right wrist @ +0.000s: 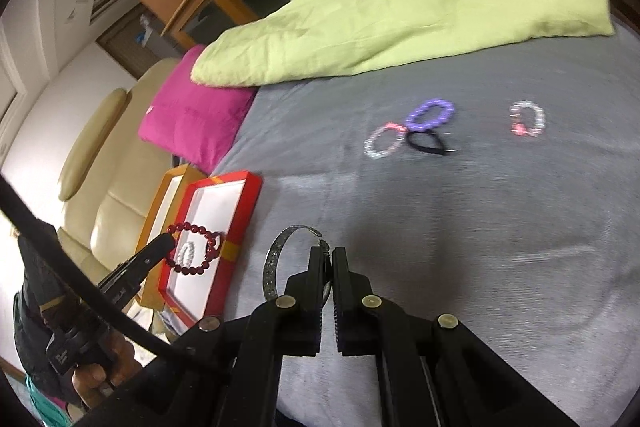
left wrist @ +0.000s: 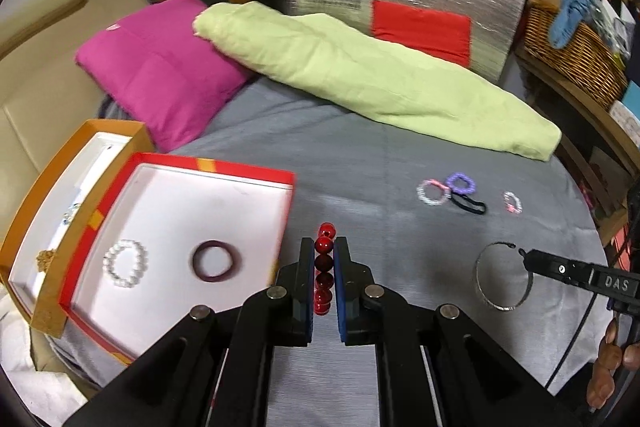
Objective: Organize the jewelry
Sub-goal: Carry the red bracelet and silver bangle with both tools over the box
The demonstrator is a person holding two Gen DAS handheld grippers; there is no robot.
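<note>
Currently the left gripper [left wrist: 324, 251] pinches a red bead bracelet [left wrist: 324, 269] between its blue-padded fingers, with the beads stacked edge-on in the gap; in the right wrist view the bracelet [right wrist: 194, 248] hangs off the left gripper's tip in front of the red box [right wrist: 244, 187]. The right gripper [right wrist: 328, 259] is pressed together on a thin silver bangle [right wrist: 276, 259], whose open hoop stands out to the left of the fingers above the grey bedspread [right wrist: 460, 227]. The red box [left wrist: 248, 173] holds a white pearl bracelet [left wrist: 125, 263] and a dark maroon bangle [left wrist: 216, 261]. Beside it lies an orange box [left wrist: 40, 187]. Farther off on the bedspread lie a purple bracelet [left wrist: 462, 183], a pale pink bracelet [left wrist: 434, 193], a black band [left wrist: 470, 206] and a small pink bracelet [left wrist: 513, 202].
</note>
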